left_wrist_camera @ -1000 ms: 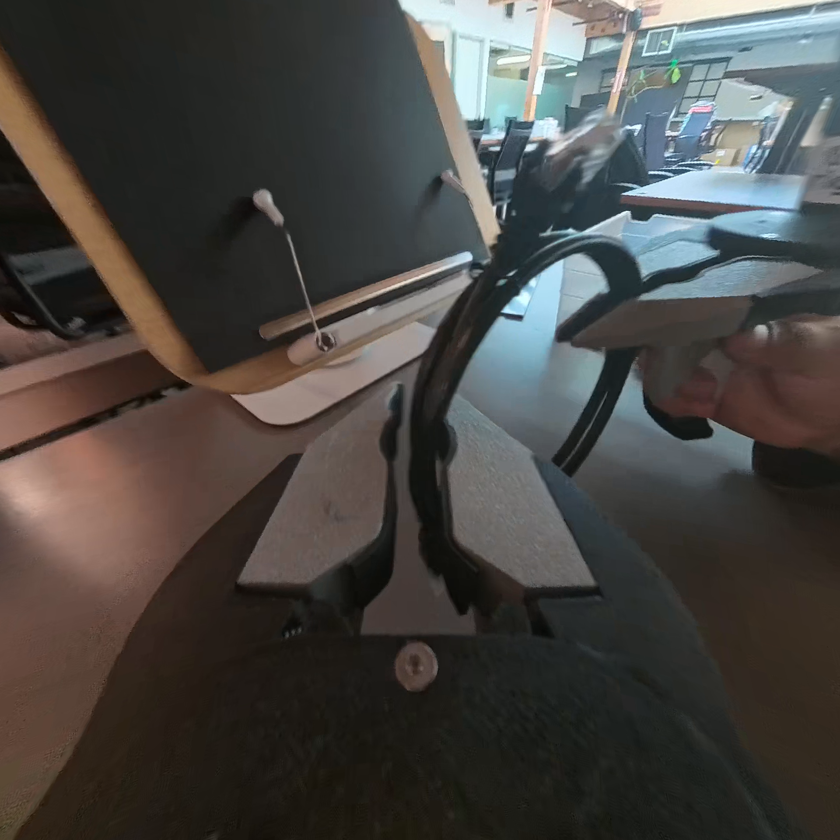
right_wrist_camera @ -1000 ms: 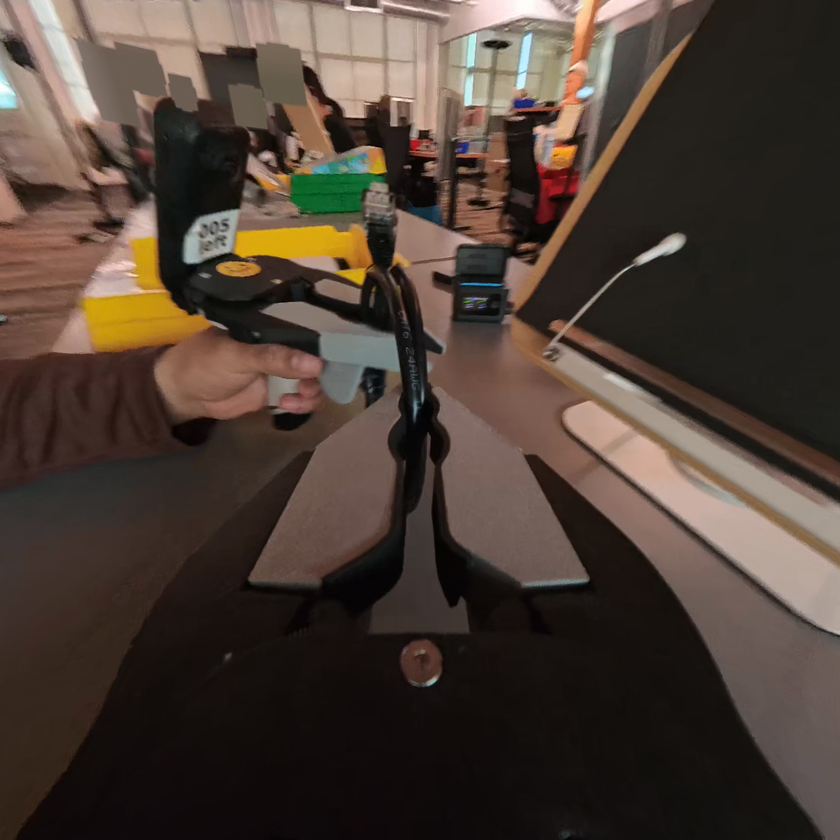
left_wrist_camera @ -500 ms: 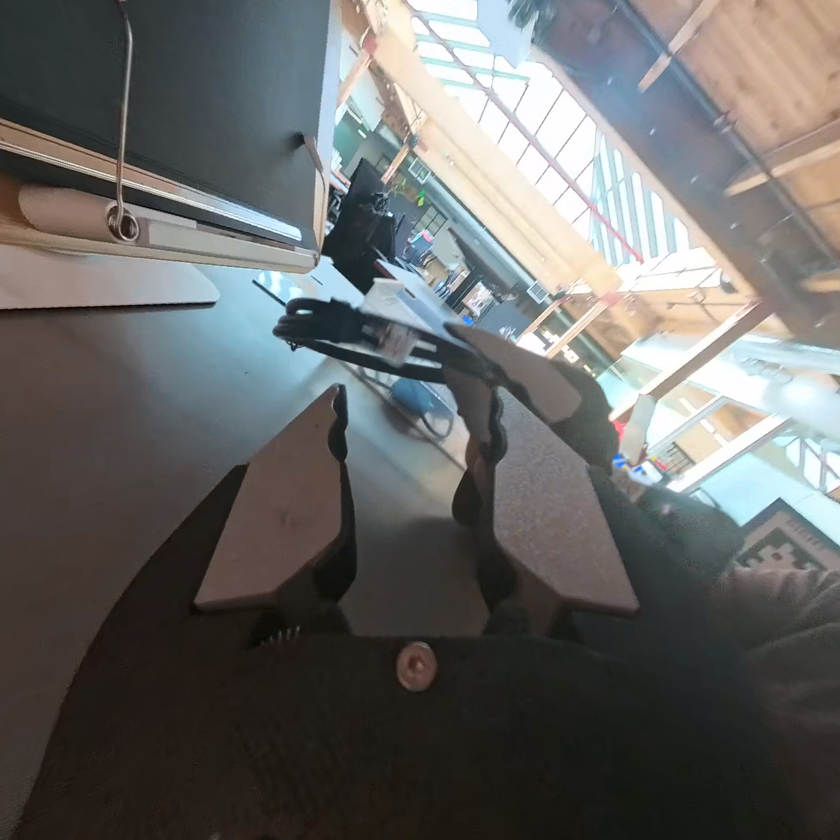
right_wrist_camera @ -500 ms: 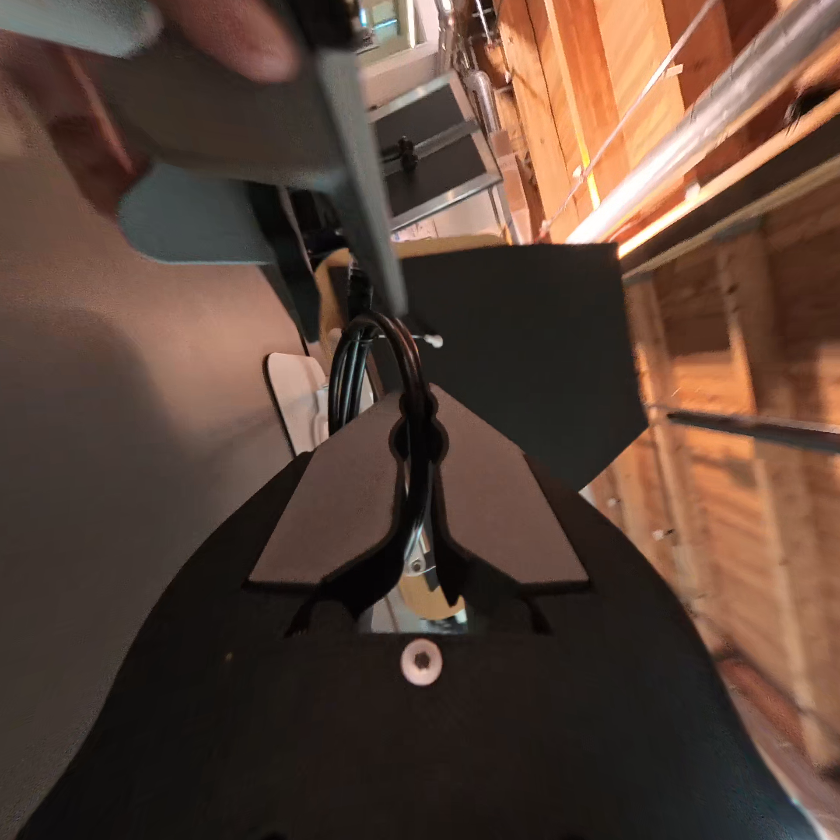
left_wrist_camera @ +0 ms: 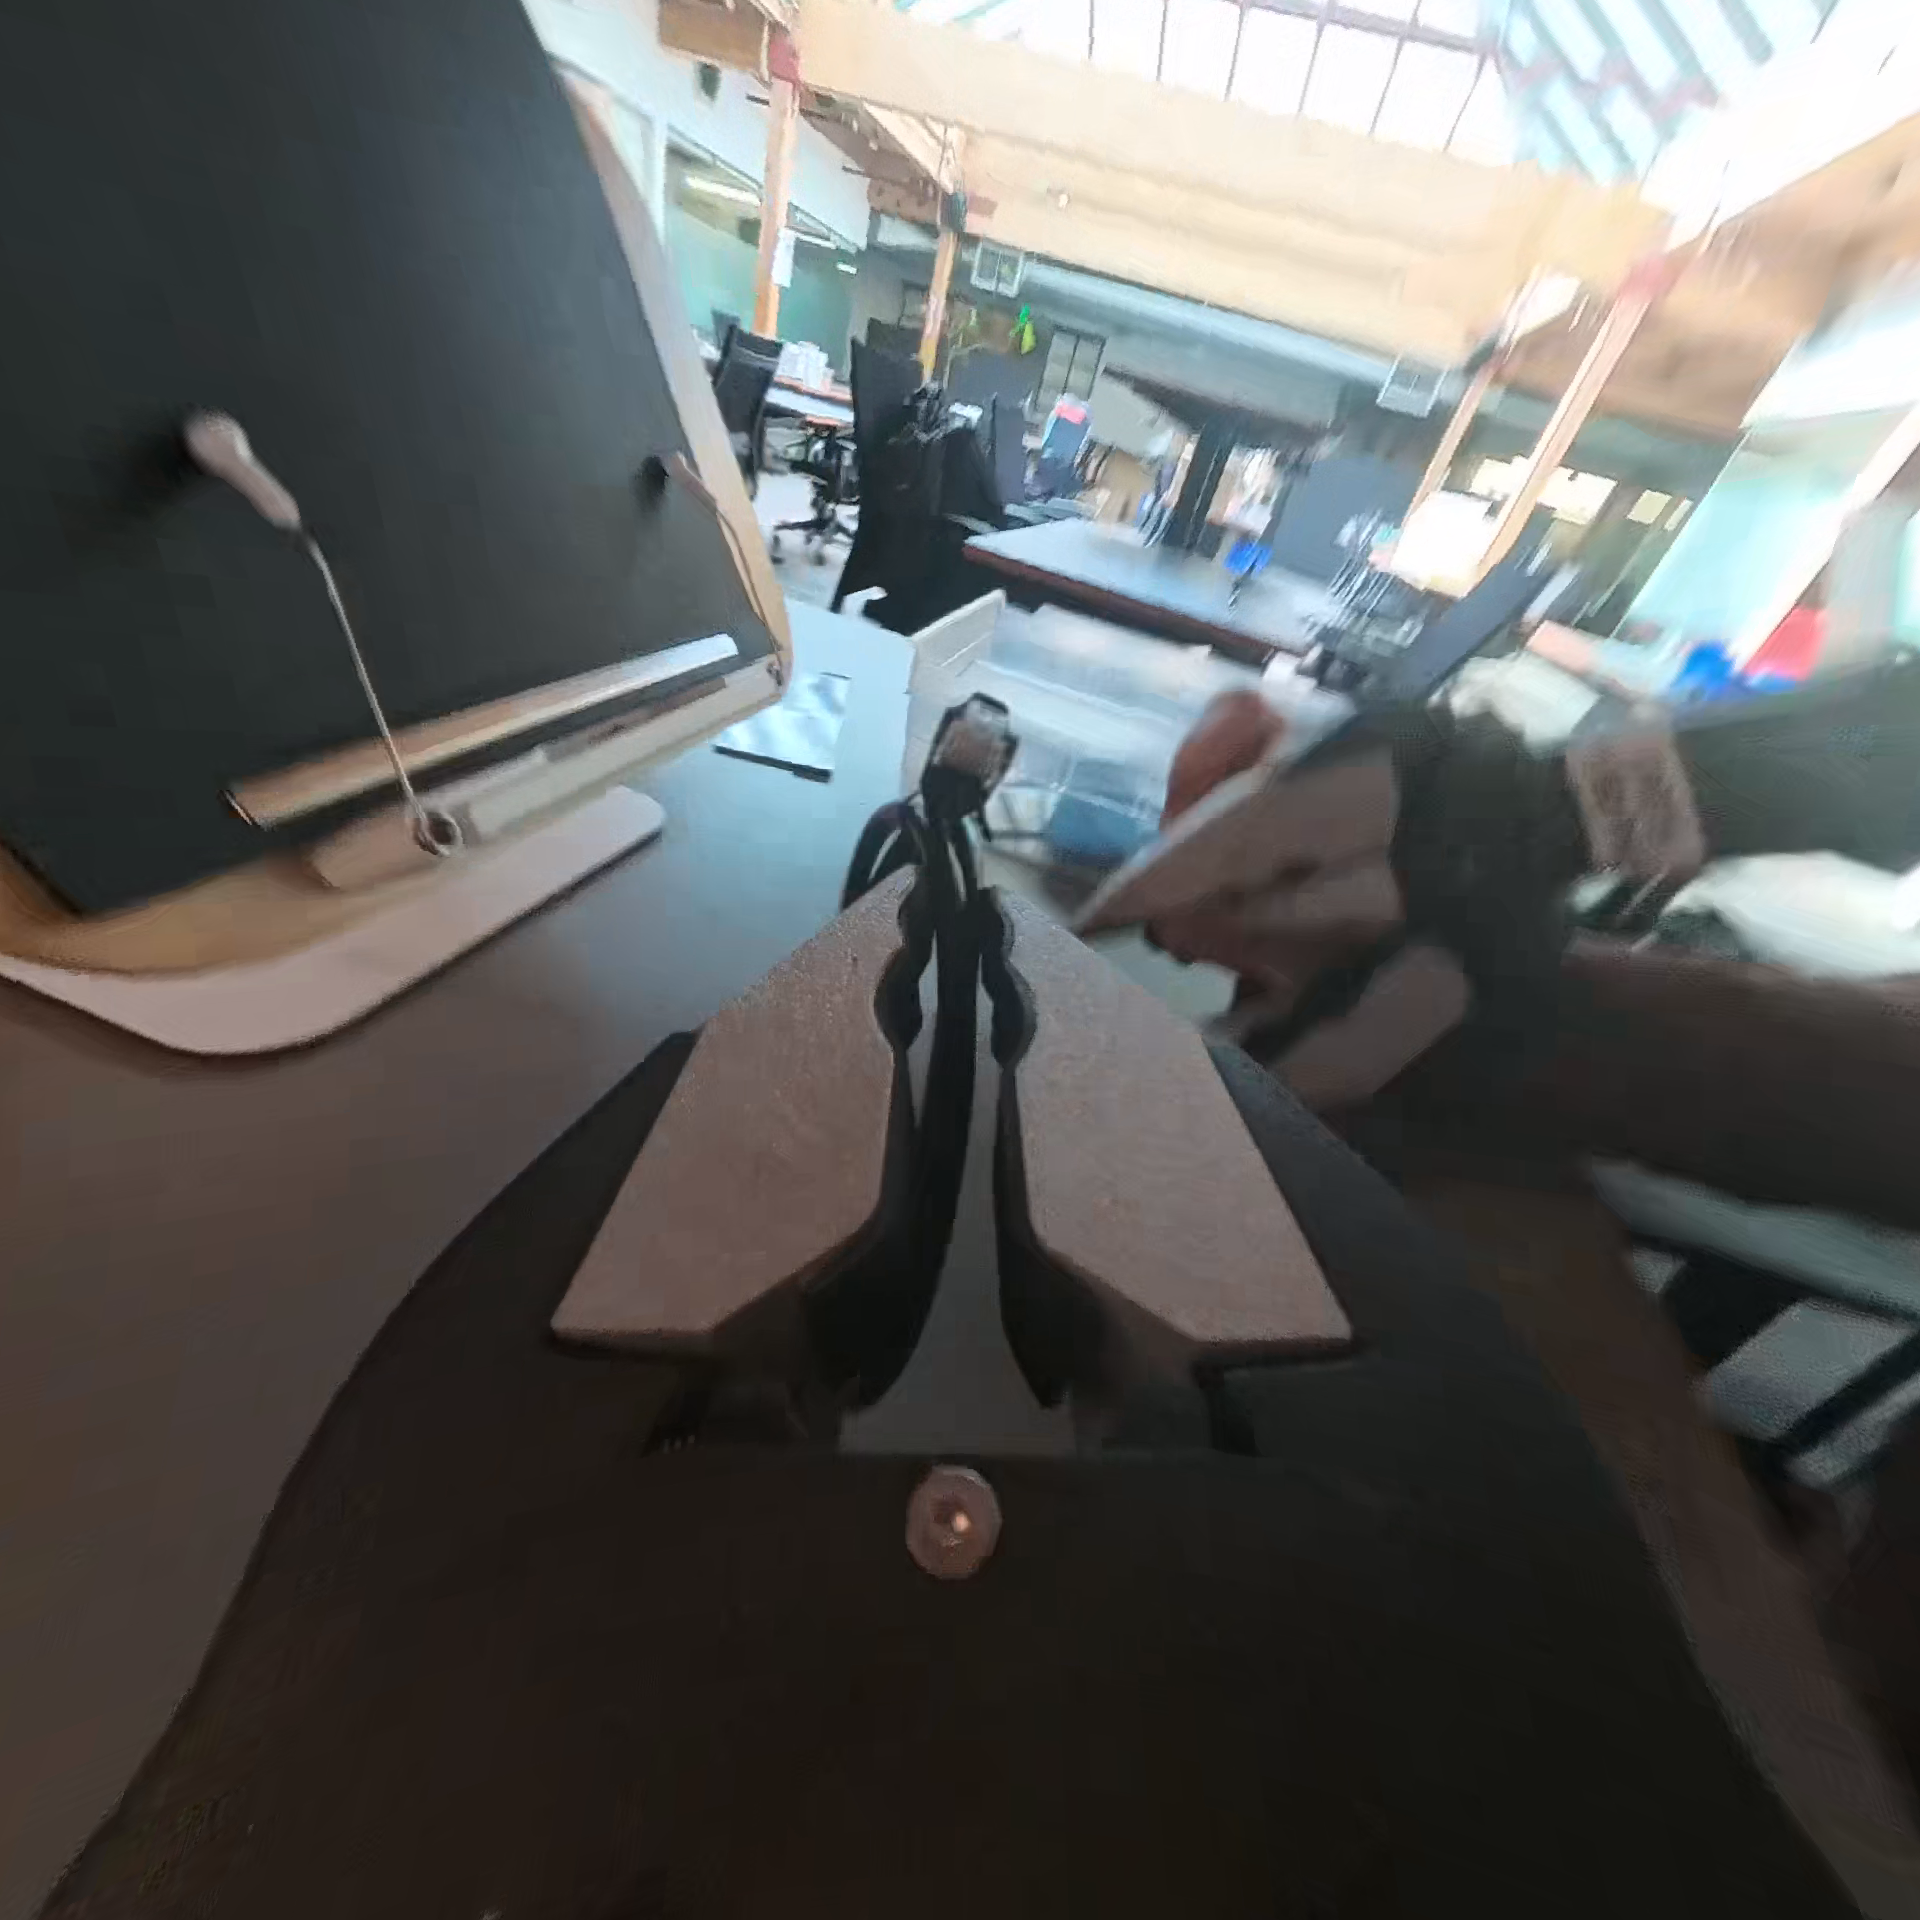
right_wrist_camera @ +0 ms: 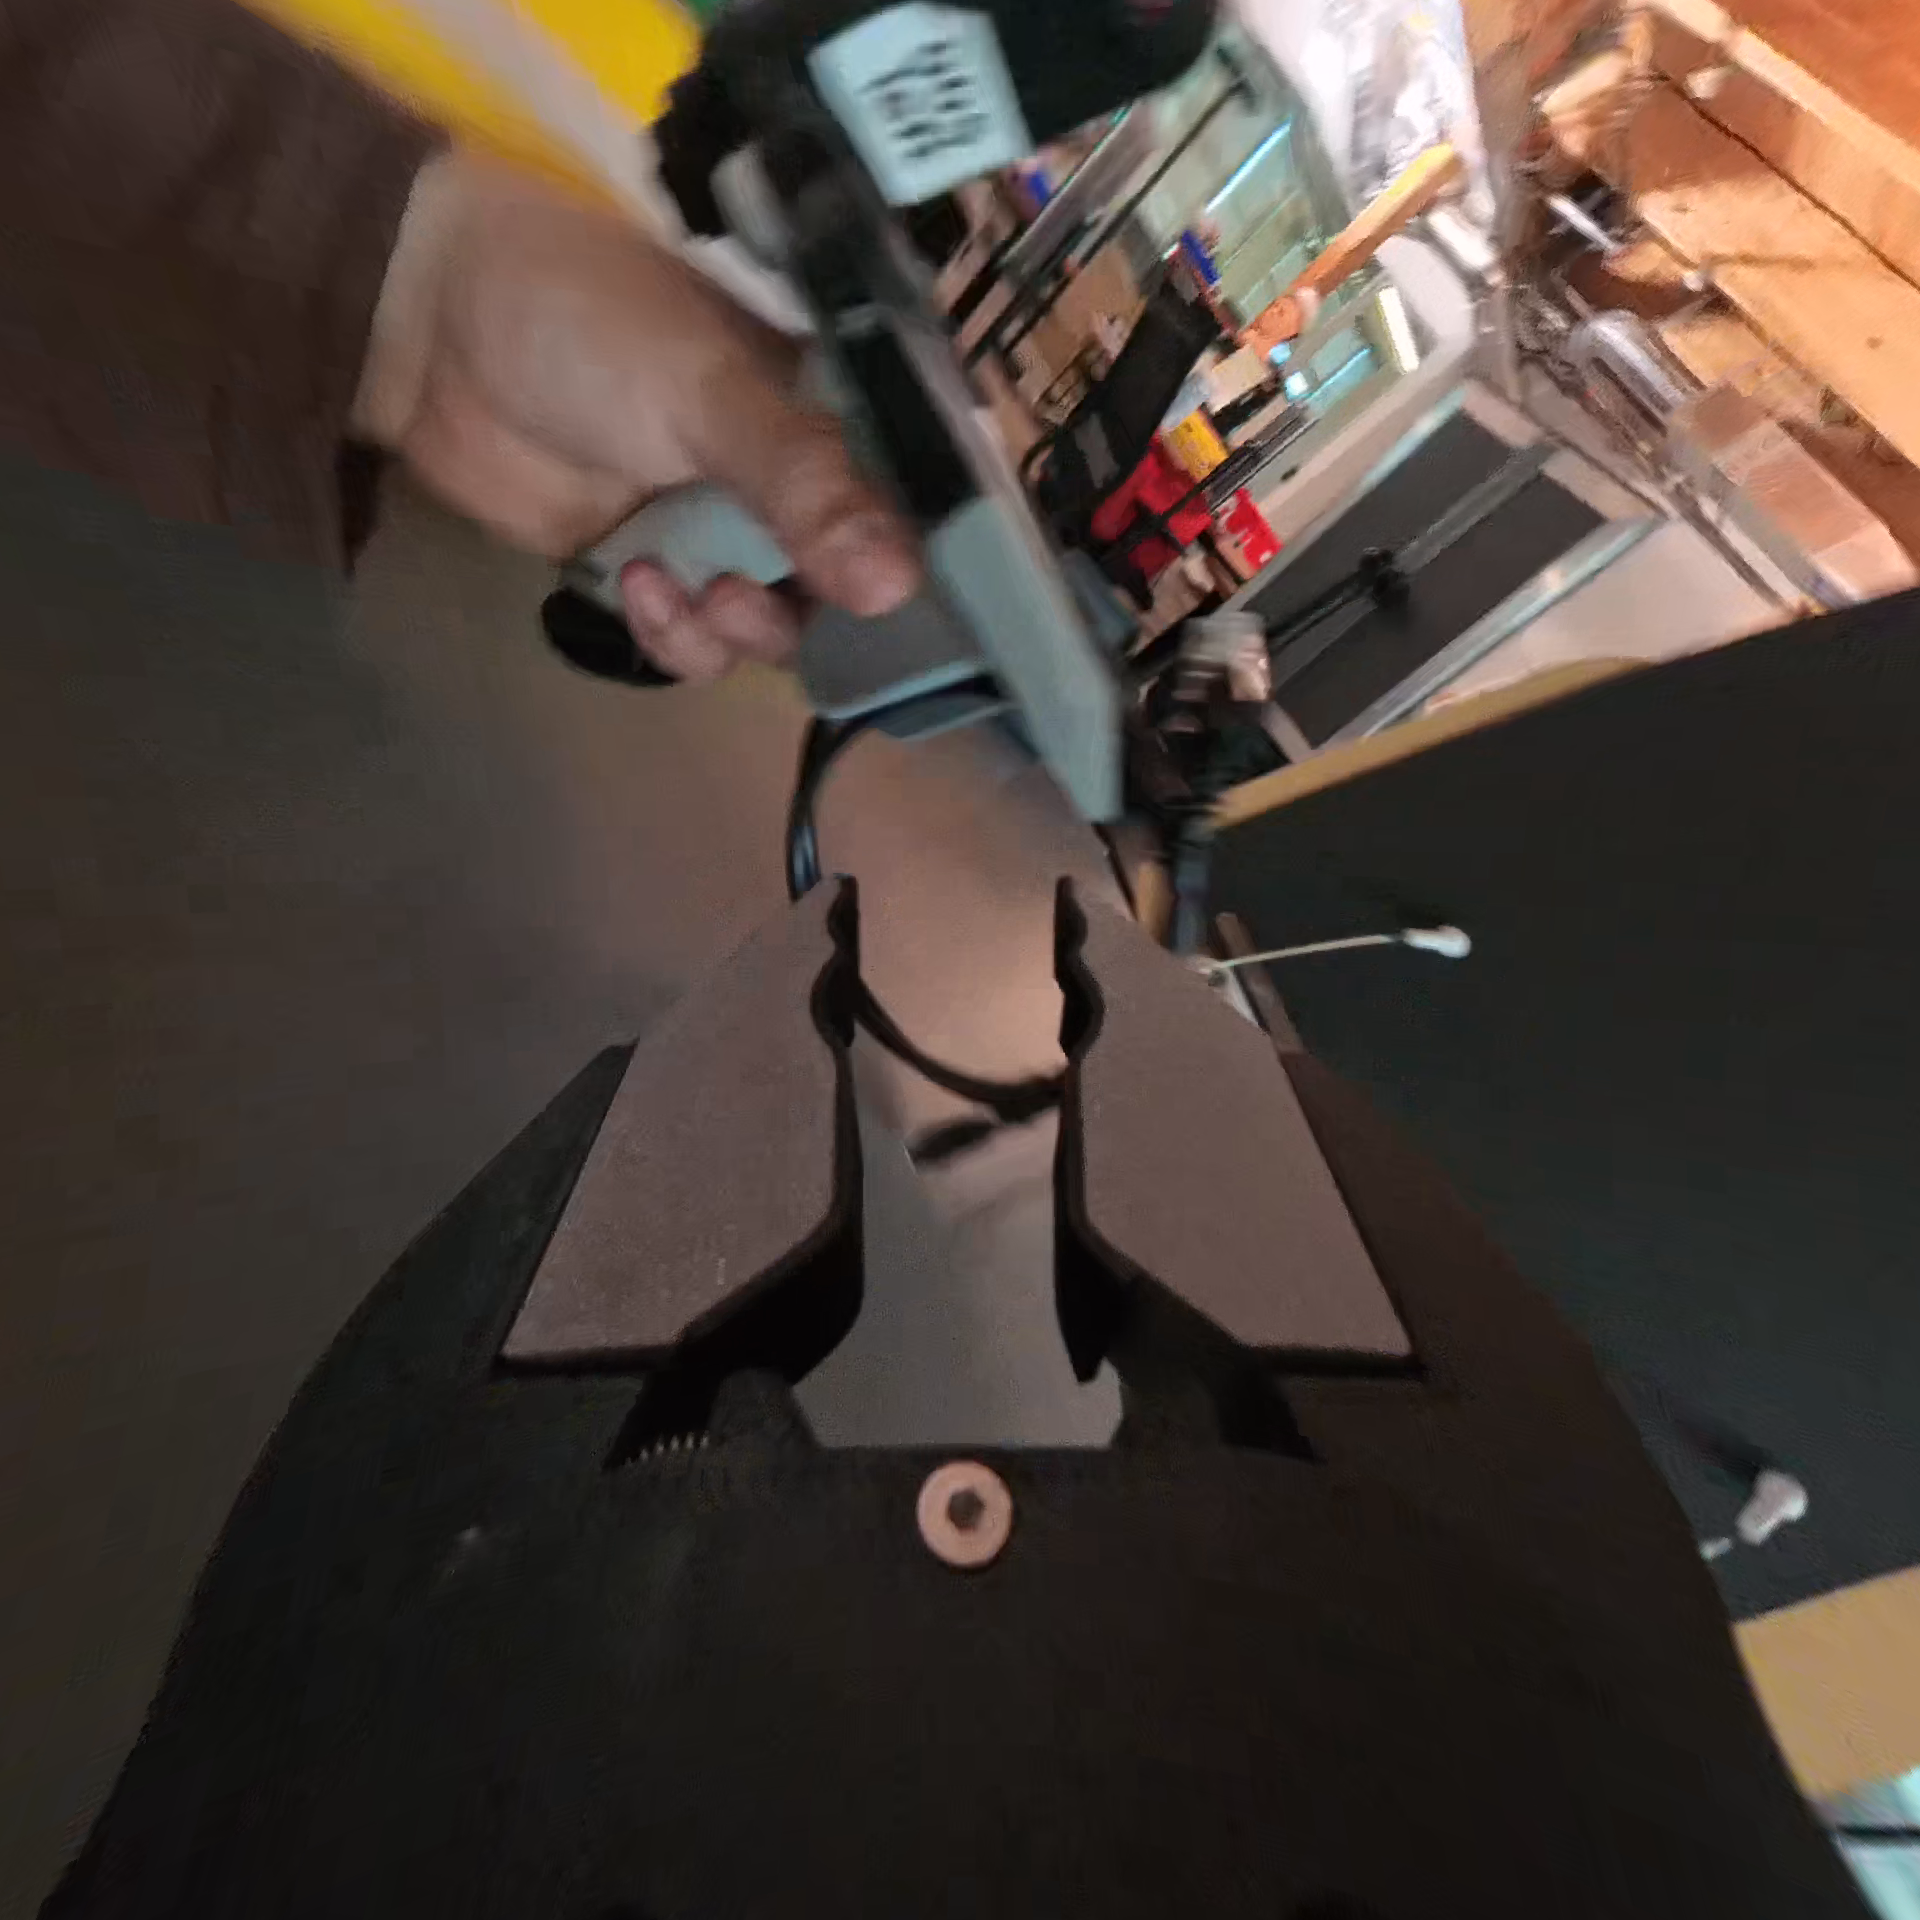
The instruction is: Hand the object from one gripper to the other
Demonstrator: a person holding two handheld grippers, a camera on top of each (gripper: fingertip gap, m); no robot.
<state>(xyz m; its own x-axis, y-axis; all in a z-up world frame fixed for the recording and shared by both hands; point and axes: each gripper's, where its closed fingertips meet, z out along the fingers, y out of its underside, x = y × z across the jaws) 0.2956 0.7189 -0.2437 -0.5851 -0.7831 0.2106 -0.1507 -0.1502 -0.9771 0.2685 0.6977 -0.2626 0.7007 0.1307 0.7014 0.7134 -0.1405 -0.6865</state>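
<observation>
Fingers (left_wrist_camera: 790,1101) of the left gripper (left_wrist_camera: 954,925) pinch the coiled black cable (left_wrist_camera: 940,831) above the worktop (left_wrist_camera: 208,1195), plug end pointing up and away, loop edge-on, while the right gripper (right_wrist_camera: 951,914) stands spread around the coil's lower strand, apparently mid-handover.

Each camera sat just behind its own two fingers and looked forward along them, very close up.

The left wrist view looked low over the dark tabletop (left_wrist_camera: 260,1143). The black board stand (left_wrist_camera: 312,416) stood on its left and a big open room lay far behind.

The right wrist view was tipped to one side. It faced the hand (right_wrist_camera: 582,416) with the other tool, close by.

Both views showed the tabletop, the board stand (right_wrist_camera: 1610,987) and the black cable (left_wrist_camera: 940,997).
</observation>
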